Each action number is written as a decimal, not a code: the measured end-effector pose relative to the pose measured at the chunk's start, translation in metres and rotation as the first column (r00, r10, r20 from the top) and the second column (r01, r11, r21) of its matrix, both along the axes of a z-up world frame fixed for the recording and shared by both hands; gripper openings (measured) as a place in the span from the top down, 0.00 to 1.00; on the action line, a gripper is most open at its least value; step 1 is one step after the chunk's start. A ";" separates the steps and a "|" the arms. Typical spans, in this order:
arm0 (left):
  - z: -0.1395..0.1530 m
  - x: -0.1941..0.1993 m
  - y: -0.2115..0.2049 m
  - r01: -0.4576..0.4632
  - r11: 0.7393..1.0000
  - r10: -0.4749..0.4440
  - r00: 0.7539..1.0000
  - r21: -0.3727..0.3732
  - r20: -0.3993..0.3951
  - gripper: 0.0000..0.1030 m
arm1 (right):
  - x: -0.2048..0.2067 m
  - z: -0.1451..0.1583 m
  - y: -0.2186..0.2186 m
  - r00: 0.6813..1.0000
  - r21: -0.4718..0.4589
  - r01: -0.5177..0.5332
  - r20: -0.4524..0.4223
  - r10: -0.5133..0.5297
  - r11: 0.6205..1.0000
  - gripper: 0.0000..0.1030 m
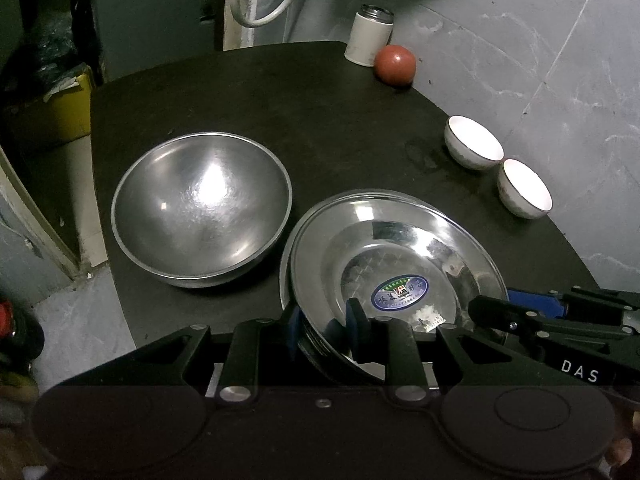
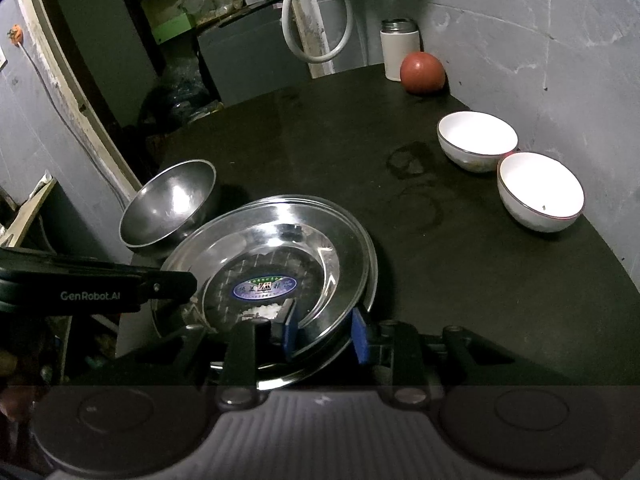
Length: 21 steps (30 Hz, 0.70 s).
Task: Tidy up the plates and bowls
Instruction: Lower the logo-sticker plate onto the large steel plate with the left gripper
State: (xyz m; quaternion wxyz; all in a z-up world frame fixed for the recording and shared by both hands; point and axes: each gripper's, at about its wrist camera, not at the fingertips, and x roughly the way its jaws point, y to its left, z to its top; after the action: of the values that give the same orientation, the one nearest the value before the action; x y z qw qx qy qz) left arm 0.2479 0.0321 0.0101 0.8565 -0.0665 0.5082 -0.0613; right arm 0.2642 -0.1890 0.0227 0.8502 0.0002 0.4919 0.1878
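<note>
Plates [image 1: 400, 248]: stacked steel pair at the table's near edge, blue oval label in the top one.
Table [image 1: 320, 112]: dark, rounded.
Steel bowl [image 1: 202, 208]: upright, at 9 o'clock of the plates, just beside them.
White bowls [image 2: 478, 140] [image 2: 540, 190]: two, at 2 o'clock, rims nearly touching.
Left gripper [image 1: 324, 330]: clamped on the plates' near rim.
Right gripper [image 2: 324, 330]: blue pads astride the rim, whether gripping cannot be told.

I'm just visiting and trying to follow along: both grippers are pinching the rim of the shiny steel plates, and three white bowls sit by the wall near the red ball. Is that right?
Nearly. There are two white bowls, not three: one nearer the red ball, the other beside it, as the right wrist view shows. The left gripper and right gripper do each straddle the rim of the steel plates.
</note>
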 end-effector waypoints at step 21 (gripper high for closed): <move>0.000 -0.001 -0.008 0.008 0.999 -0.008 1.000 0.037 0.001 0.70 | 0.001 0.000 0.009 1.000 -0.052 -0.022 0.015 0.022 0.998 0.64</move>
State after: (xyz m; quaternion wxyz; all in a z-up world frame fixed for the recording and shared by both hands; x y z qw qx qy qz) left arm 0.2464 0.0240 0.0099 0.8576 -0.0485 0.5090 -0.0555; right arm 0.2649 -0.1796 0.0228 0.8515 -0.0289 0.4901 0.1842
